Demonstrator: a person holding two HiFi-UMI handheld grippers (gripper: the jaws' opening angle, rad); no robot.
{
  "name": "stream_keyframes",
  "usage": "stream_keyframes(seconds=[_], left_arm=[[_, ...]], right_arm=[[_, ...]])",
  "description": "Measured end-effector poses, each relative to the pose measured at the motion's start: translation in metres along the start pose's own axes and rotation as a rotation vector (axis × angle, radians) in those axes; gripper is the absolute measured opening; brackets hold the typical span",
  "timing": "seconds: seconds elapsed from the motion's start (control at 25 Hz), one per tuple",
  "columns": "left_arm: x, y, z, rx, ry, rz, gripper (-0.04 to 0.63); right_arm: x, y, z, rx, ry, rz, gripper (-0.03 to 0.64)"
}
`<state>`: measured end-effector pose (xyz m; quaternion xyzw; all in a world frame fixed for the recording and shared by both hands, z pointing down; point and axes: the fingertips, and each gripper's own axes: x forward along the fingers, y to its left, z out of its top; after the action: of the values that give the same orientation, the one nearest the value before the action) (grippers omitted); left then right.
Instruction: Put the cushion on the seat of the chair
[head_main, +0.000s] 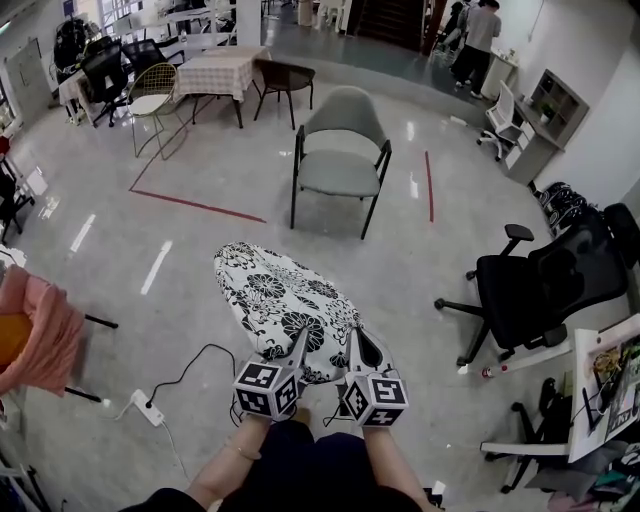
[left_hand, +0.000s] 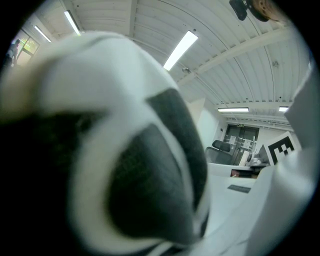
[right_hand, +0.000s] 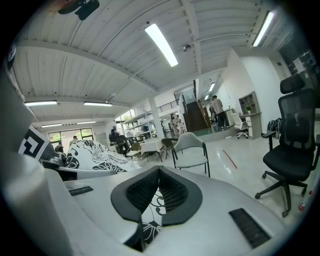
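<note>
A black-and-white flower-patterned cushion (head_main: 283, 305) hangs flat above the floor, held by its near edge. My left gripper (head_main: 299, 352) and my right gripper (head_main: 352, 350) sit side by side, both shut on that edge. In the right gripper view the patterned cloth (right_hand: 151, 214) is pinched between the dark pads (right_hand: 172, 197) of the right gripper (right_hand: 159, 197). The left gripper view is filled by blurred cushion cloth (left_hand: 125, 165), which hides its jaws. The grey chair (head_main: 340, 172) with black legs stands ahead on the floor, its seat (right_hand: 194, 160) bare.
A black office chair (head_main: 545, 290) stands to the right, with a white desk (head_main: 600, 385) beside it. Red tape lines (head_main: 198, 206) mark the floor near the grey chair. A power strip and cable (head_main: 150, 408) lie at lower left. Tables and chairs (head_main: 215, 72) fill the far left; people (head_main: 478, 38) stand at the back.
</note>
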<state>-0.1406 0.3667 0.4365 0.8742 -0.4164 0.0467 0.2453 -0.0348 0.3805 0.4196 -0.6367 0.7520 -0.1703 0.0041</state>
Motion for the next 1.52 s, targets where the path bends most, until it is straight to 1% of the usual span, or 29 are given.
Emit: stream_keyframes(seconds=[0.28,0.4,0.48,0.72,1.24,1.52], left_arm=[[0.001,0.001,0.002,0.001,-0.003,-0.011,0.026],[0.003,0.002,0.002,-0.007,-0.004,-0.007,0.026],[0.005,0.004,0.003,-0.013,-0.003,-0.005,0.026],[0.019,0.018,0.009,-0.029,-0.005,0.01,0.026],[0.1,0.044,0.033,-0.052,0.013,0.037,0.026],[0.143,0.055,0.059,-0.061,0.016,0.042,0.026]], right_arm=[[0.001,-0.002,0.0,0.016,-0.012,-0.018,-0.006],[0.002,-0.006,-0.001,0.021,-0.002,-0.022,-0.006],[0.006,-0.008,-0.001,0.018,0.004,-0.024,-0.006],[0.029,-0.009,0.01,-0.005,-0.025,-0.013,-0.006],[0.107,-0.055,0.032,-0.003,0.01,-0.008,-0.006],[0.15,-0.082,0.055,-0.004,0.0,-0.019,-0.006]])
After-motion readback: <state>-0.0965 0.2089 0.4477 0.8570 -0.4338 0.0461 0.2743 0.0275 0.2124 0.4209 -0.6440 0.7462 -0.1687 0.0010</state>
